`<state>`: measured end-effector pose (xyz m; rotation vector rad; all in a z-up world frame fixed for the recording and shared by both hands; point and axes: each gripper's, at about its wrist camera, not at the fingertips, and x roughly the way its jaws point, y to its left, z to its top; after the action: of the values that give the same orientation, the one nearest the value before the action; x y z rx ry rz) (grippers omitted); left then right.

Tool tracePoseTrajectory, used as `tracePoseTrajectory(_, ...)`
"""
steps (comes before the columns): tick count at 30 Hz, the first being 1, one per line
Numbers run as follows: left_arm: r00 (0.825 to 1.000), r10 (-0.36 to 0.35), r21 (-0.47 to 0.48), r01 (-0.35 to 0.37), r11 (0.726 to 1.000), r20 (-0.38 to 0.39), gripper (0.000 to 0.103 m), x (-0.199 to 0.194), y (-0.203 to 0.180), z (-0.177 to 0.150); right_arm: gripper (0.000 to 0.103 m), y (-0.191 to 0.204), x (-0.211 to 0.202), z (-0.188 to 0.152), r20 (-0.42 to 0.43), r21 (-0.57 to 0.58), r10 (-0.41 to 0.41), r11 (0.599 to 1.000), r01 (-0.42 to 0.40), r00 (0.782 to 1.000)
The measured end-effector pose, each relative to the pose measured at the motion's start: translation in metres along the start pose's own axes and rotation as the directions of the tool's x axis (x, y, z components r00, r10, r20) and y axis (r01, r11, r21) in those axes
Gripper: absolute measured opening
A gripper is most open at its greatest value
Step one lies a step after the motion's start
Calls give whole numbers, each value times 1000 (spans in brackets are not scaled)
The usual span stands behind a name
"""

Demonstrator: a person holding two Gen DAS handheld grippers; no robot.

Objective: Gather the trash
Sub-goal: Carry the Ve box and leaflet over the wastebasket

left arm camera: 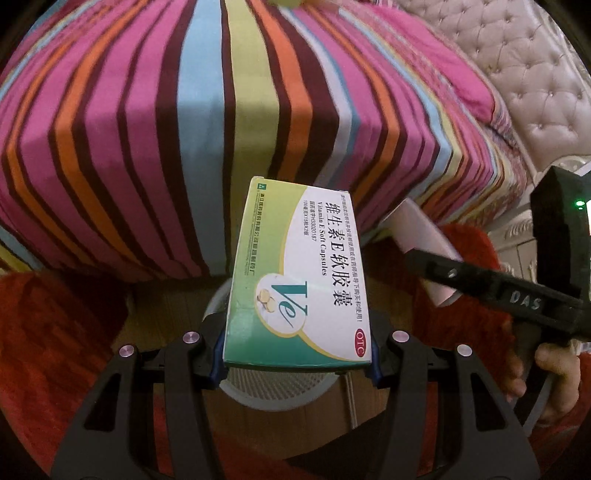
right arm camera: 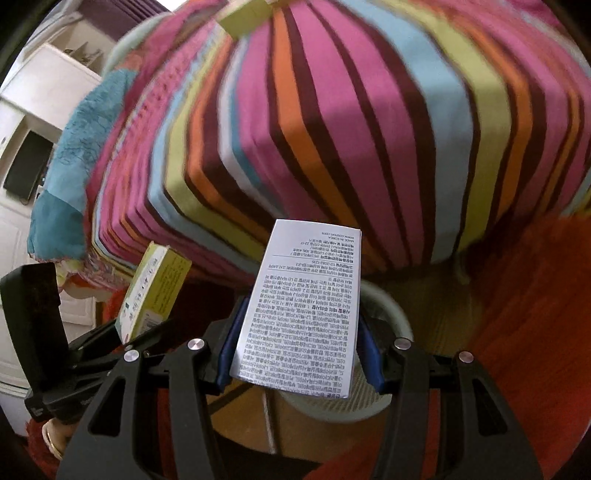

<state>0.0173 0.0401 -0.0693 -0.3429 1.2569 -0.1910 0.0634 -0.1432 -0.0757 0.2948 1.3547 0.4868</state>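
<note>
Striped pink, orange and blue bedding (left arm camera: 184, 129) fills the background. Left gripper (left arm camera: 295, 363) pinches a green-and-white vitamin E carton (left arm camera: 299, 273) right above the white mesh wastebasket (left arm camera: 273, 387) on the wooden floor. Right gripper (right arm camera: 295, 354) clamps a white box printed with Korean text (right arm camera: 306, 310) over the same basket.

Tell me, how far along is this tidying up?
Midway. The left gripper holds a vitamin E capsule box; the right gripper holds a white printed box. Both hover over the white mesh wastebasket, not yet dropped. A yellow-green item remains on the striped bed.
</note>
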Motion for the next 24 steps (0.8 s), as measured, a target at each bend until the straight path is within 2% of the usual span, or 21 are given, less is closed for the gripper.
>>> tracePoseTrajectory(2,999,-1,-11,1,1000,-44,54,11,3,-3,52,-7,15,-3,-69,41,15,999,-12,998)
tracePoseTrajectory(6,993,-8,-36,4,999,-119,54,30,8,-7,52,-13,32,-5,-152,81,19,997,-7,988)
tracePoseTrajectory(11,972,-5,-50,-7,999,-236,54,60,10,-11,52,-9,52,-4,-226,94,16,996,5,974)
tracePoseTrajectory(15,946,10,-38,-24,999,-325,54,83,7,-14,51,-13,69,-5,-289,126,20,992,17,957)
tracePoseTrajectory(20,900,15,-46,-39,998,-436,54,112,9,-17,52,-25,91,-7,-369,187,41,982,30,929)
tracePoseTrajectory(24,865,20,-52,-53,997,-502,54,129,14,-20,52,-27,106,-4,-402,190,3,979,80,915)
